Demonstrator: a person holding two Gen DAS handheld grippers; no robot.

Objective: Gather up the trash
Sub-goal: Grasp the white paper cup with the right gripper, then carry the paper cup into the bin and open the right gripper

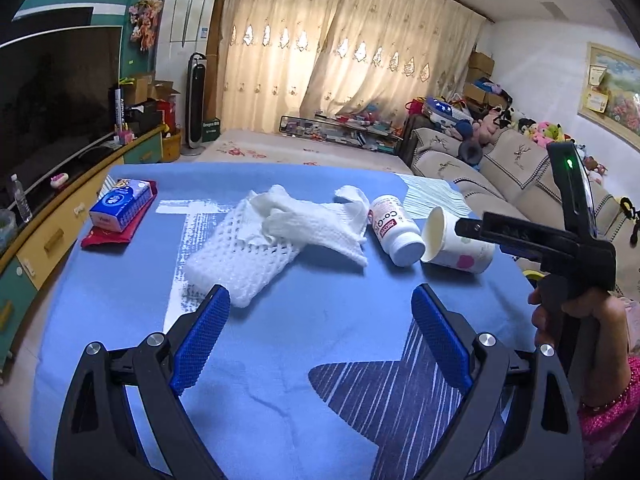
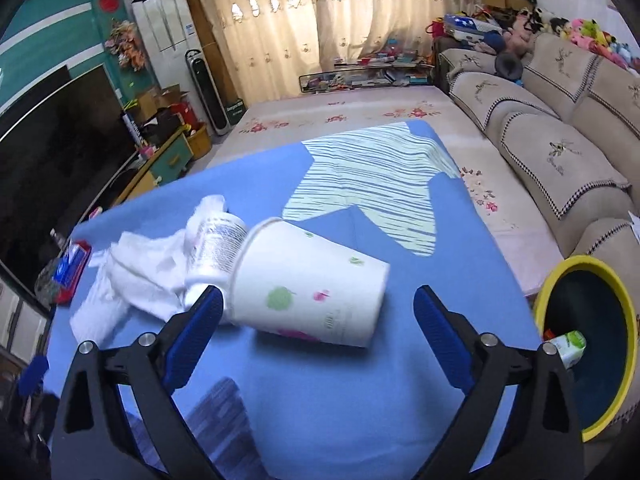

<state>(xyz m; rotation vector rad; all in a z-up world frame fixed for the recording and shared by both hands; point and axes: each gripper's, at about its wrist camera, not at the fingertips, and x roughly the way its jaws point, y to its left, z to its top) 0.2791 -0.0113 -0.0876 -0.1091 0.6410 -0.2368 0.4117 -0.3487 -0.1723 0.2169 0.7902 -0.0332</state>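
Note:
A white paper cup [image 2: 312, 292] with coloured spots lies on its side on the blue table cloth [image 2: 320, 392]; it also shows in the left wrist view [image 1: 460, 246]. A white pill bottle [image 1: 394, 230] lies beside it, also in the right wrist view [image 2: 218, 246]. Crumpled white tissue [image 1: 312, 224] and a white foam net [image 1: 236, 264] lie to the left. My right gripper [image 2: 318, 310] is open, its fingers either side of the cup. My left gripper [image 1: 320, 308] is open and empty, short of the foam net.
A yellow-rimmed dark bin [image 2: 592, 336] with a small carton inside stands at the table's right edge. A blue tissue pack [image 1: 120, 204] on a red packet lies at the far left. A sofa [image 2: 560, 148] is at the right, a TV cabinet [image 1: 60, 216] at the left.

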